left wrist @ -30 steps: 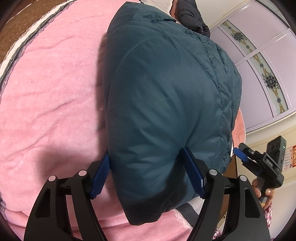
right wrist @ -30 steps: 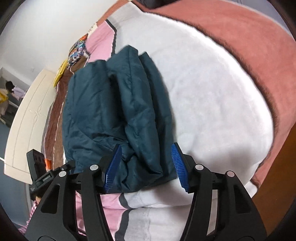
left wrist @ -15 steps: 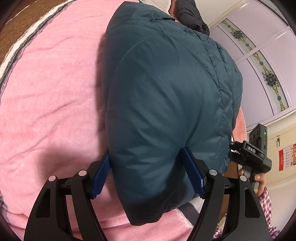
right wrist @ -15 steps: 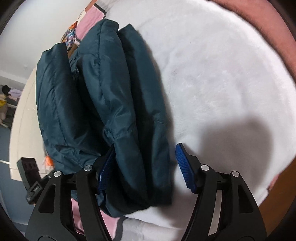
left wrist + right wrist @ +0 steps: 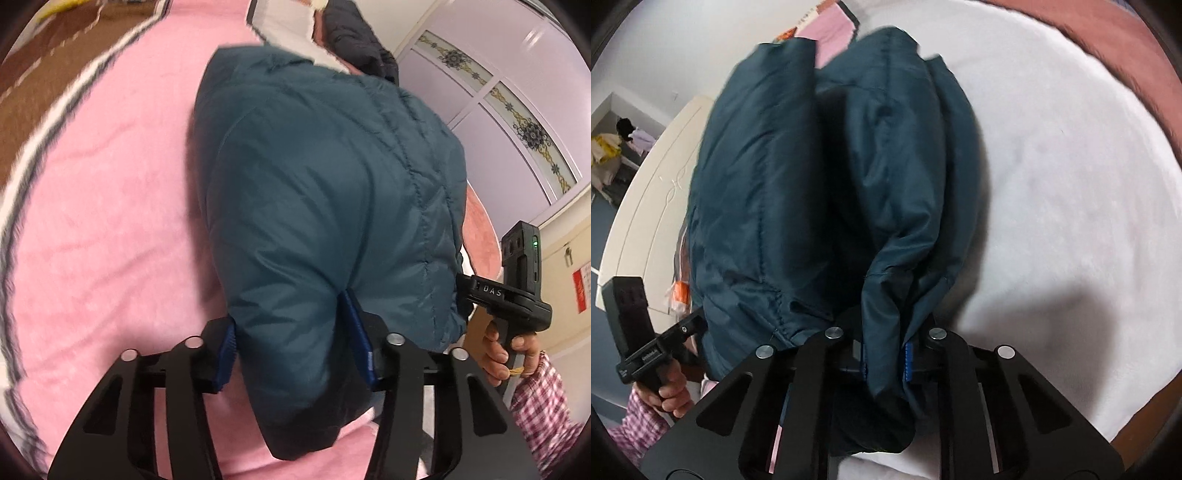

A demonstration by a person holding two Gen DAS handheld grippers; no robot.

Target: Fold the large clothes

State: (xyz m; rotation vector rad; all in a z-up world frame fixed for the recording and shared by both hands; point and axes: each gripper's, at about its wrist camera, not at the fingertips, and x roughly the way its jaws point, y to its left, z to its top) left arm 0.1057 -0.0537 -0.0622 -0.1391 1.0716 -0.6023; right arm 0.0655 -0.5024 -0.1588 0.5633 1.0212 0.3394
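Note:
A folded dark teal padded jacket (image 5: 325,192) lies on a pink fleece blanket (image 5: 110,221). My left gripper (image 5: 295,339) is shut on the jacket's near edge, its blue pads pressing into the bulge. In the right wrist view the same jacket (image 5: 820,177) shows as thick stacked folds on a white blanket (image 5: 1071,184). My right gripper (image 5: 886,354) is shut on a narrow bunch of the jacket's folds, pads close together. The right gripper also shows in the left wrist view (image 5: 513,291), and the left gripper in the right wrist view (image 5: 646,350), each held in a hand.
A dark garment (image 5: 358,40) lies at the bed's far end. Lilac wardrobe doors (image 5: 517,92) stand to the right. A cream headboard (image 5: 646,206) and brown blanket border (image 5: 1126,44) edge the bed. The person's checked sleeve (image 5: 539,398) is nearby.
Both grippers have closed on the jacket. The right gripper moved in over the folds and pinched them tightly; the left narrowed on the near edge and the jacket has lifted slightly.

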